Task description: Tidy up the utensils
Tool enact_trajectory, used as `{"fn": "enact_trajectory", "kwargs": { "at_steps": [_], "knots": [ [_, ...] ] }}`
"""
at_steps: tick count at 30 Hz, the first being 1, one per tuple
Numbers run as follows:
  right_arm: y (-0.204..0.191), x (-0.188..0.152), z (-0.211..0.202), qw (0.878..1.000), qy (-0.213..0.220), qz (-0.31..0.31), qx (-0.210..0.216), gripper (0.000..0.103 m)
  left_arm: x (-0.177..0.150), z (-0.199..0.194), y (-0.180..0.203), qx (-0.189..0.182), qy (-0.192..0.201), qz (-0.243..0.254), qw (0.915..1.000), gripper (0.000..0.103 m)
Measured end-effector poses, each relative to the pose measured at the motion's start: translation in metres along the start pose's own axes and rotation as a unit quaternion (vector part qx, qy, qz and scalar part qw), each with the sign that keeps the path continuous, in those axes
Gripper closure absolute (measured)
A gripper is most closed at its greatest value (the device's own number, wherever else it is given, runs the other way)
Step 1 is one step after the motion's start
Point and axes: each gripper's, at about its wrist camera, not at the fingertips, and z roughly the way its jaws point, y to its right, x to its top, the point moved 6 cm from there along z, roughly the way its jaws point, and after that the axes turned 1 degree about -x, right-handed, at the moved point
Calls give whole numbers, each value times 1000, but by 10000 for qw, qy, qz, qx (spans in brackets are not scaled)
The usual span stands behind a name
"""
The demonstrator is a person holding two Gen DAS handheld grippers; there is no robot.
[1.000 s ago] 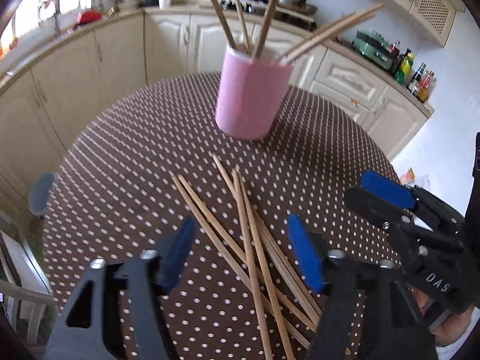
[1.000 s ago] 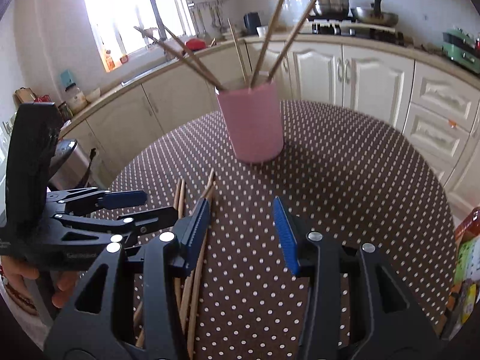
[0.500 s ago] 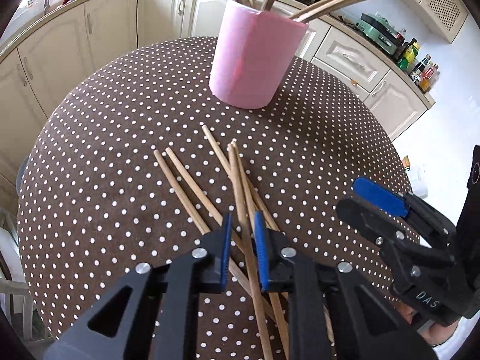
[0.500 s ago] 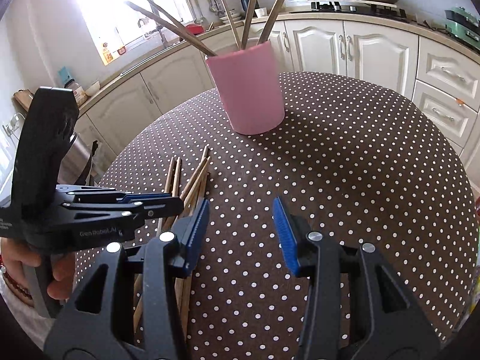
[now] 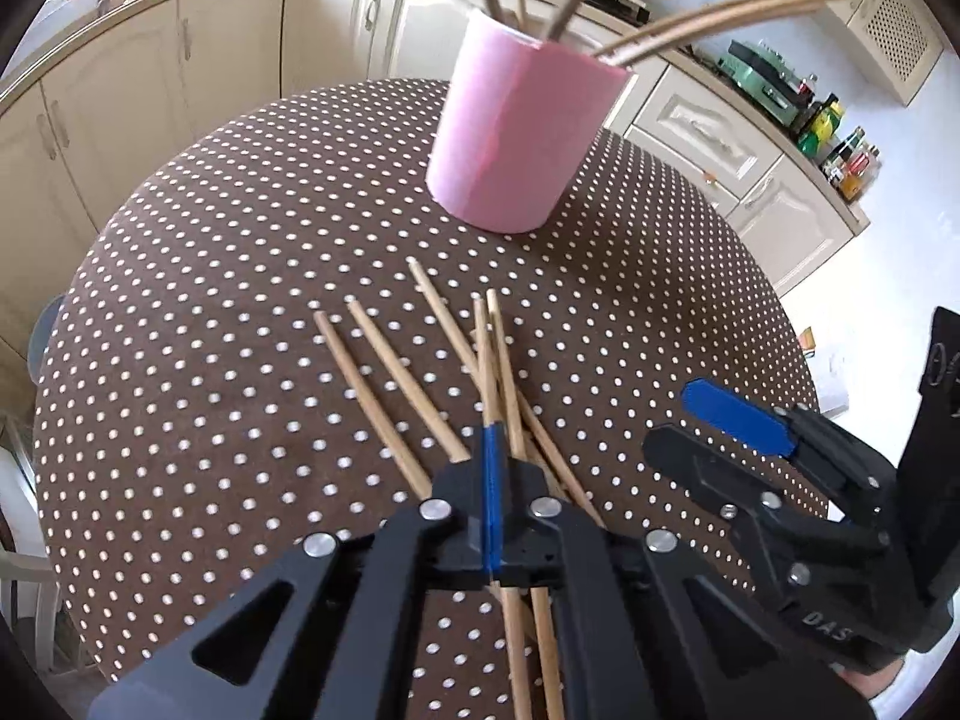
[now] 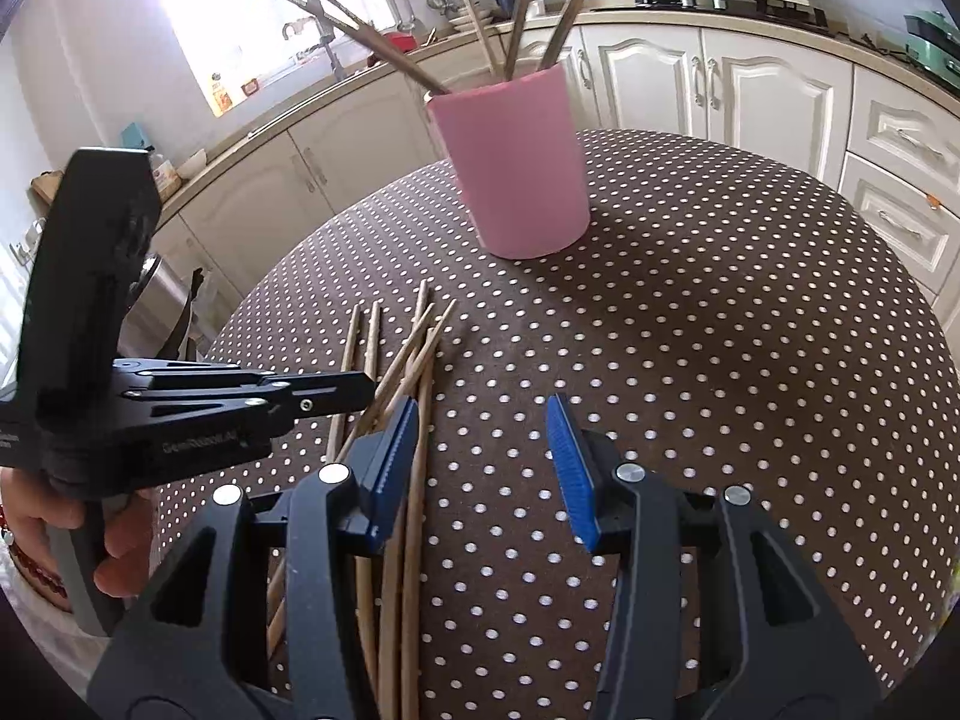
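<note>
Jaws pressed nearly together on the left gripper (image 5: pixel 491 468) pinch one wooden chopstick (image 5: pixel 483 354), which runs forward from between the blue pads toward the pink cup (image 5: pixel 516 132) and continues back under the gripper body. That gripper is held low over the near part of the surface (image 5: pixel 210 276), pointing along the loose pile. The right gripper (image 6: pixel 483 456) hovers beside it with its jaws spread wide and nothing between them; its left pad sits just over the edge of the pile.

About six more chopsticks (image 5: pixel 384 384) lie loose on the brown, white-dotted cloth, fanned out with their tips toward the cup and crossing one another near the left gripper. Their near ends are hidden under both grippers' black frames, so an exact count cannot be made. In the right wrist view the same pile (image 6: pixel 414 360) lies left of centre, partly covered by the left gripper's black nose.

The cup stands upright farther across the round surface, well apart from the pile, holding several chopsticks (image 6: pixel 564 18) that lean outward; their tops are cut off by the frame edge.

A person's hand (image 6: pixel 54 516) grips the left gripper's handle at the lower left of the right wrist view, only partly visible. Cream kitchen cabinets (image 6: pixel 750 90) ring the background.
</note>
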Motion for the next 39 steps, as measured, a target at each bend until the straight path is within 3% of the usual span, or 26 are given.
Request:
{"fn": "enact_trajectory", "kwargs": {
  "at_steps": [7, 11, 12, 13, 15, 27, 29, 31, 39],
  "knots": [
    [-15, 1, 26, 9991, -421, 67, 42, 59, -3, -13, -14, -198, 29, -150, 9997, 102],
    [-13, 3, 28, 9989, -410, 203, 29, 59, -3, -14, -20, -267, -2, -232, 9994, 101],
    [-12, 3, 27, 9988, -425, 229, 33, 59, -4, -14, -22, -217, -20, -177, 9996, 96],
    [-10, 2, 25, 9988, -430, 233, 21, 59, -5, -14, -22, -181, -21, -145, 9997, 82],
    [-2, 2, 21, 9987, -451, 241, 25, 59, -2, -12, -19, -82, -5, -67, 9999, 75],
    [25, -7, 10, 9983, -452, 359, 51, 59, 3, 10, -1, 321, -141, 214, 9992, 75],
    [27, -6, 10, 9983, -451, 368, 73, 59, 5, 12, 2, 397, -157, 292, 9987, 81],
    [29, -5, 10, 9982, -458, 368, 83, 59, 6, 13, 8, 369, -186, 363, 9985, 98],
    [21, -4, 11, 9981, -475, 385, 84, 57, 8, 17, 12, 390, -214, 356, 9984, 99]
  ]
}}
